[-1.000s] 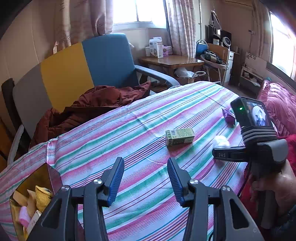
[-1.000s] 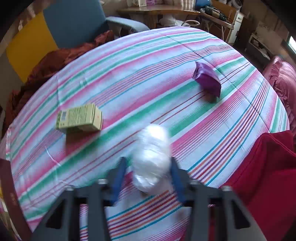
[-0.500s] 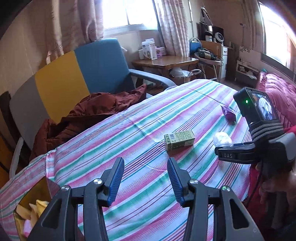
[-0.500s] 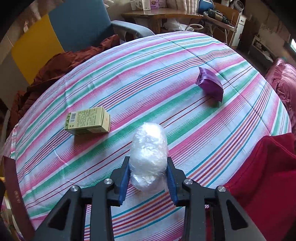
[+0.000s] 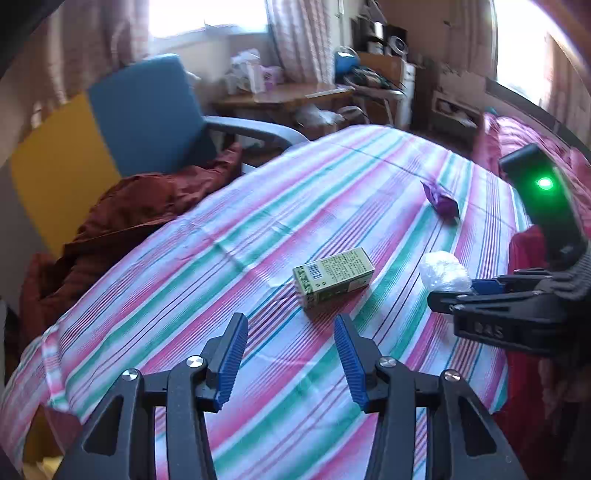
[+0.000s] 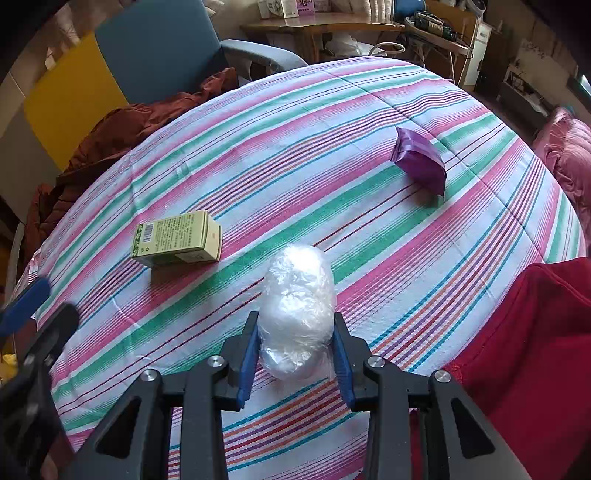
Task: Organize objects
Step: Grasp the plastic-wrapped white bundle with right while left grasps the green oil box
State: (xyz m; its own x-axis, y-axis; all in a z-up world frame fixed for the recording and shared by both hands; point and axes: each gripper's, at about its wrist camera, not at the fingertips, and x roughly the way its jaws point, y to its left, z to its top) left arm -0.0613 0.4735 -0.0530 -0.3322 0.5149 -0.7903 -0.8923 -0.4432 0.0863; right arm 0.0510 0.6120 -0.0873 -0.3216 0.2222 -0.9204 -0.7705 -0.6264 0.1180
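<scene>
My right gripper (image 6: 295, 350) is shut on a clear plastic-wrapped bundle (image 6: 297, 306), its blue pads pressing both sides, low over the striped tablecloth (image 6: 332, 110). In the left wrist view that bundle (image 5: 443, 271) pokes out of the right gripper (image 5: 456, 295) at the right edge. A green carton box (image 5: 334, 277) lies flat just beyond my left gripper (image 5: 290, 354), which is open with only cloth between its fingers. The same box (image 6: 177, 238) lies left of the bundle. A purple packet (image 6: 419, 162) rests farther back on the right, also seen as the purple packet (image 5: 441, 199).
A blue and yellow armchair (image 5: 140, 110) with a brown jacket (image 5: 140, 206) on it stands past the table's far left edge. Red fabric (image 6: 535, 332) lies at the table's near right. A wooden side table (image 6: 317, 27) with clutter stands at the back.
My left gripper has moved forward and down toward the green box, which now looks larger and nearer. The open carton at lower left has left its view. The right gripper stays still on the bundle.
</scene>
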